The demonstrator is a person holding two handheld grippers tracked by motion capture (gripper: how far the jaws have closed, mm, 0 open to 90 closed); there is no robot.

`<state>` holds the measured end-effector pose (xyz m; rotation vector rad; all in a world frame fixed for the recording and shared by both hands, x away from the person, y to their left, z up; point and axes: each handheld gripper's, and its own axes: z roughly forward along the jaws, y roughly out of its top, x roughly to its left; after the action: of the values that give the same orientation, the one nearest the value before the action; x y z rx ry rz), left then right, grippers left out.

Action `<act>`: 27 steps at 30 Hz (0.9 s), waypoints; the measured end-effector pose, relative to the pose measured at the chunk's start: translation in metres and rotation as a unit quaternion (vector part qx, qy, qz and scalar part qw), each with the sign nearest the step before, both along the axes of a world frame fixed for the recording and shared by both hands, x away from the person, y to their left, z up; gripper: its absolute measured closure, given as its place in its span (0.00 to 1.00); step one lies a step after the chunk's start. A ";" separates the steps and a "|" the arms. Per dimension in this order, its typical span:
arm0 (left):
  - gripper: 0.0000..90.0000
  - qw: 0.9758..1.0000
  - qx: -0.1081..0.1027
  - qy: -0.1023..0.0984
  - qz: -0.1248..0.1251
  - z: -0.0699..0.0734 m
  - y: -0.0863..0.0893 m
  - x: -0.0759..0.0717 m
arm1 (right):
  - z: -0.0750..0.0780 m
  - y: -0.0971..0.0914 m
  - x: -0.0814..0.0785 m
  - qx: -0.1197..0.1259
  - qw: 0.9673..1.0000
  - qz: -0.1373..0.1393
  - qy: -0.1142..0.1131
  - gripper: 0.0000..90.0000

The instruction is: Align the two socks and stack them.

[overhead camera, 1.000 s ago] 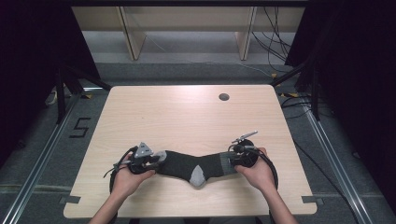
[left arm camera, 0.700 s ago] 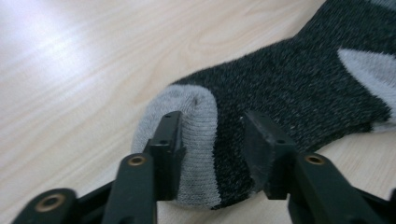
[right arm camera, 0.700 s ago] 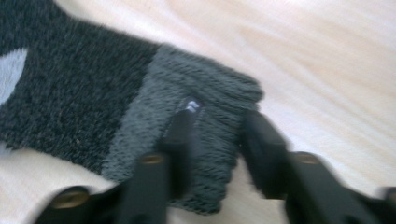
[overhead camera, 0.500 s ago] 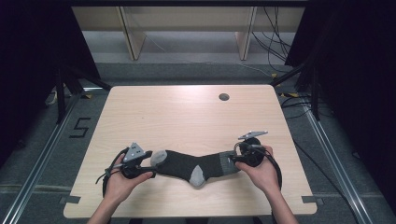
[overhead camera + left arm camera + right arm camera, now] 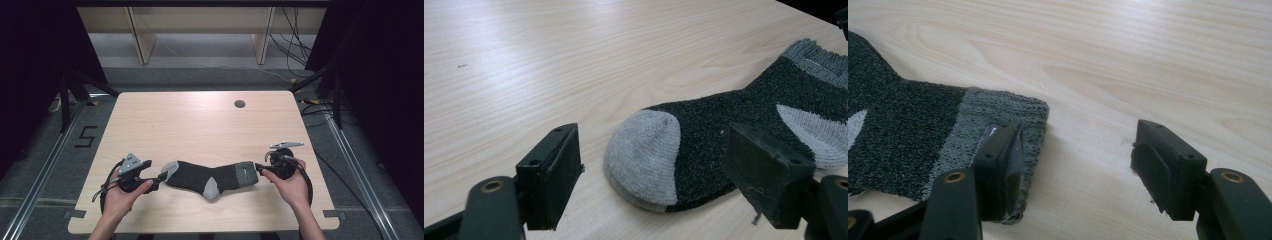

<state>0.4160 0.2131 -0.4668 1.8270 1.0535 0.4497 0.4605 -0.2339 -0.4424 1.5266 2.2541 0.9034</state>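
Observation:
A dark grey sock (image 5: pixel 205 176) with light grey toe, heel and cuff lies flat along the front of the wooden table (image 5: pixel 200 125). My left gripper (image 5: pixel 163 176) sits at its toe end. In the left gripper view, my left gripper (image 5: pixel 656 175) has just been opening, and the toe (image 5: pixel 644 150) lies on the table between the pads, touching neither. My right gripper (image 5: pixel 258 168) is at the cuff end. In the right gripper view, my right gripper (image 5: pixel 1080 160) has also just been opening. One finger (image 5: pixel 998 160) hovers over the cuff (image 5: pixel 993 112), and bare table lies between the pads.
A dark round cable hole (image 5: pixel 239 104) is in the table's far right part. Bare wood stretches behind the sock. Beyond the table's back edge stand wooden shelf legs (image 5: pixel 142 40) and loose cables (image 5: pixel 295 35) on the floor.
Both grippers went from shut on the sock's ends to open and drew apart outward. The sock now lies released and stretched flat between them.

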 end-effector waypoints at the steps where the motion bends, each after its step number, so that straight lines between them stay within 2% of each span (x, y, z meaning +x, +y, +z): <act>1: 0.25 1.000 0.000 0.000 0.000 0.000 0.000 0.000 | 0.000 0.000 0.000 0.000 1.000 0.000 0.000 0.41; 2: 0.25 1.000 -0.003 0.000 0.002 -0.001 0.002 -0.002 | 0.003 0.003 -0.001 0.004 1.000 -0.015 0.008 0.41; 3: 0.25 1.000 -0.004 0.001 0.004 -0.002 0.004 -0.003 | 0.003 0.003 0.000 -0.005 1.000 -0.015 0.002 0.41; 4: 0.25 1.000 -0.004 0.001 0.004 -0.002 0.004 -0.003 | 0.003 0.006 0.001 0.010 1.000 -0.016 0.005 0.41; 5: 0.25 1.000 -0.003 0.004 0.008 -0.004 0.006 -0.003 | 0.004 0.005 0.002 -0.002 1.000 -0.010 0.004 0.41; 7: 0.26 1.000 -0.001 0.007 0.013 -0.006 0.006 -0.003 | 0.004 0.005 0.003 -0.006 1.000 -0.008 0.006 0.41; 8: 0.28 1.000 -0.004 0.007 0.012 -0.006 0.006 -0.002 | 0.004 0.007 0.003 0.001 1.000 -0.009 0.009 0.41; 9: 0.30 1.000 -0.002 0.006 0.016 -0.007 0.005 -0.002 | 0.002 0.005 0.005 0.002 1.000 -0.001 0.002 0.42; 10: 0.31 1.000 0.001 0.007 0.016 -0.007 0.005 -0.002 | 0.002 0.005 0.005 -0.004 1.000 -0.008 0.010 0.44; 12: 0.35 1.000 0.005 0.010 0.017 -0.007 0.003 -0.001 | -0.001 0.004 0.006 0.005 1.000 0.007 0.027 0.48; 13: 0.37 1.000 0.005 0.010 0.017 -0.007 0.003 -0.001 | -0.001 0.004 0.006 0.005 1.000 0.007 0.027 0.48; 14: 0.37 1.000 0.005 0.013 0.016 -0.008 0.002 0.001 | -0.001 0.005 0.006 0.011 0.999 0.000 0.037 0.50; 15: 0.38 1.000 0.007 0.017 0.020 -0.008 0.002 0.001 | -0.002 0.004 0.007 0.007 0.999 0.007 0.037 0.52; 16: 0.41 0.999 0.004 0.025 0.029 -0.009 0.001 0.003 | -0.003 0.005 0.007 -0.018 1.000 0.000 0.025 0.53; 19: 0.43 0.999 -0.005 0.030 0.033 -0.010 0.002 0.005 | -0.005 0.007 0.006 -0.008 1.000 -0.001 0.015 0.55; 20: 0.43 0.999 -0.014 0.036 0.034 -0.010 0.001 0.007 | -0.006 0.012 0.005 0.007 0.999 -0.015 0.040 0.56; 21: 0.43 0.998 -0.028 0.040 0.030 -0.012 -0.001 0.010 | -0.006 0.011 0.005 0.001 0.999 -0.007 0.044 0.56; 22: 0.43 0.998 -0.025 0.044 0.027 -0.012 -0.003 0.012 | -0.008 0.010 0.006 -0.012 0.999 -0.009 0.035 0.56; 24: 0.42 0.999 -0.024 0.043 0.023 -0.013 -0.004 0.013 | -0.008 0.012 0.004 -0.003 0.999 -0.014 0.037 0.56; 25: 0.42 0.999 -0.016 0.046 0.024 -0.014 -0.007 0.017 | -0.007 0.012 0.004 0.016 0.999 0.001 0.042 0.56; 26: 0.41 0.999 -0.019 0.045 0.024 -0.016 -0.008 0.019 | -0.007 0.013 0.005 0.005 0.999 -0.005 0.043 0.56; 27: 0.40 0.999 -0.019 0.045 0.024 -0.016 -0.008 0.019 | -0.007 0.013 0.005 0.005 0.999 -0.005 0.043 0.56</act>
<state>0.4352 0.2052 -0.4824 1.8065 1.1609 0.3766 0.4653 -0.2212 -0.4491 1.6107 2.3017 0.8637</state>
